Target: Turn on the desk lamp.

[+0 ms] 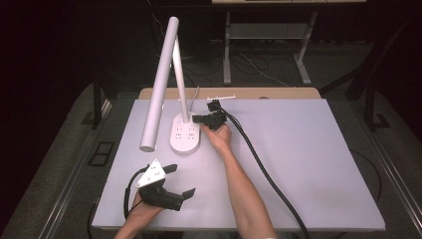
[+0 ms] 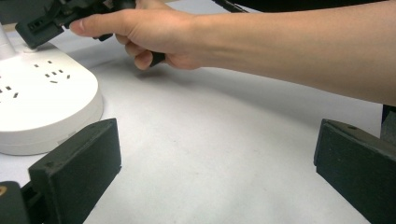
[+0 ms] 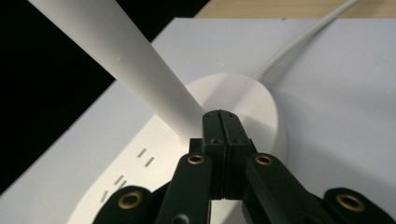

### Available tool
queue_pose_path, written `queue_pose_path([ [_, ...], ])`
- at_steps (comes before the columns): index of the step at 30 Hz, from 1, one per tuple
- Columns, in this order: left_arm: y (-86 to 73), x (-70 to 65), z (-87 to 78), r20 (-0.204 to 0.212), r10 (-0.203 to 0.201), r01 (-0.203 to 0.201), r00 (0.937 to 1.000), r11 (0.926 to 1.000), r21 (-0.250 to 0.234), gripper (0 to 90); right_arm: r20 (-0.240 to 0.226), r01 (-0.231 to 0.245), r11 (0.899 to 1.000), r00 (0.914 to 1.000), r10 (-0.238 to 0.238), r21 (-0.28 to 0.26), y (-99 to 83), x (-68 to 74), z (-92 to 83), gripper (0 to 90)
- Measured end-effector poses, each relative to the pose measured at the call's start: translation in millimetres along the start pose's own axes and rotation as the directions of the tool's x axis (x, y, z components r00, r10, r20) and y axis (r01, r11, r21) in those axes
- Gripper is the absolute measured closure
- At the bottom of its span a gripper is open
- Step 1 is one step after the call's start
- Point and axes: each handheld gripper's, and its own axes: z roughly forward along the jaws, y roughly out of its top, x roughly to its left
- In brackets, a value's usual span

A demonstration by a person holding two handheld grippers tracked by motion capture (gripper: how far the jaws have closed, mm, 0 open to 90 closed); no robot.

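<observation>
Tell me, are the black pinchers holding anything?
No, nothing. The right gripper is shut with its jaws pressed together, empty, over the white lamp base. The left gripper is open above the table.

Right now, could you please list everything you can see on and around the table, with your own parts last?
desk lamp: one, white, left of the table's middle, its oval base carrying socket slots
lamp cord: one, white, running from the base toward the far edge
table: one, pale top with a wooden strip at the far edge
left tool: one, black, near left of the table, jaws open and empty
right tool: one, black, jaws shut, tips at the lamp base
tool cable: one, black, trailing to the near edge
forearms: two, entering from the near edge
</observation>
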Motion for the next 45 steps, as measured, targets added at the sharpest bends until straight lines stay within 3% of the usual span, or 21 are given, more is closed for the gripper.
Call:
queue_pose_path([
  [8,0.1,0.7,-0.2,0.0,0.002,-0.002,1.0,1.0,0.004,0.0,-0.026,0.052,0.999,0.9983,-0.053,-0.015,11.1,8.8,-16.6,89.5],
  [16,0.0,0.4,0.3,-0.002,-0.003,0.003,1.0,1.0,0.002,0.0,-0.026,0.108,0.994,0.9938,-0.108,0.004,20.4,17.5,-40.9,89.5],
  [23,0.0,0.6,0.4,-0.004,-0.001,0.001,1.0,1.0,0.008,0.0,-0.006,0.174,0.984,0.9847,-0.174,0.026,20.2,24.9,-65.1,89.5],
  [32,-0.1,0.7,1.0,-0.006,0.001,-0.001,1.0,0.9999,0.011,0.0,0.004,0.207,0.978,0.9782,-0.207,0.027,15.4,27.2,-101.9,88.9],
  [35,-0.2,0.7,1.4,-0.008,-0.002,0.002,1.0,0.9999,0.012,0.0,0.03,0.198,0.98,0.9797,-0.198,0.028,12.2,25.4,-115.4,65.6],
  [37,-0.2,1.0,1.4,-0.01,0.0,0.0,1.0,0.9999,0.014,0.0,0.037,0.193,0.981,0.9803,-0.194,0.032,9.8,23.4,-123.9,54.6],
  [42,-0.4,1.2,2.4,-0.009,0.001,-0.001,1.0,0.9999,0.017,0.0,0.032,0.197,0.98,0.9797,-0.198,0.014,1.8,20.4,-146.0,31.7],
  [45,-0.5,0.8,3.1,-0.008,-0.004,0.004,1.0,0.9998,0.02,0.0,0.022,0.194,0.981,0.9808,-0.194,0.009,-5.1,19.8,-157.8,24.2],
])
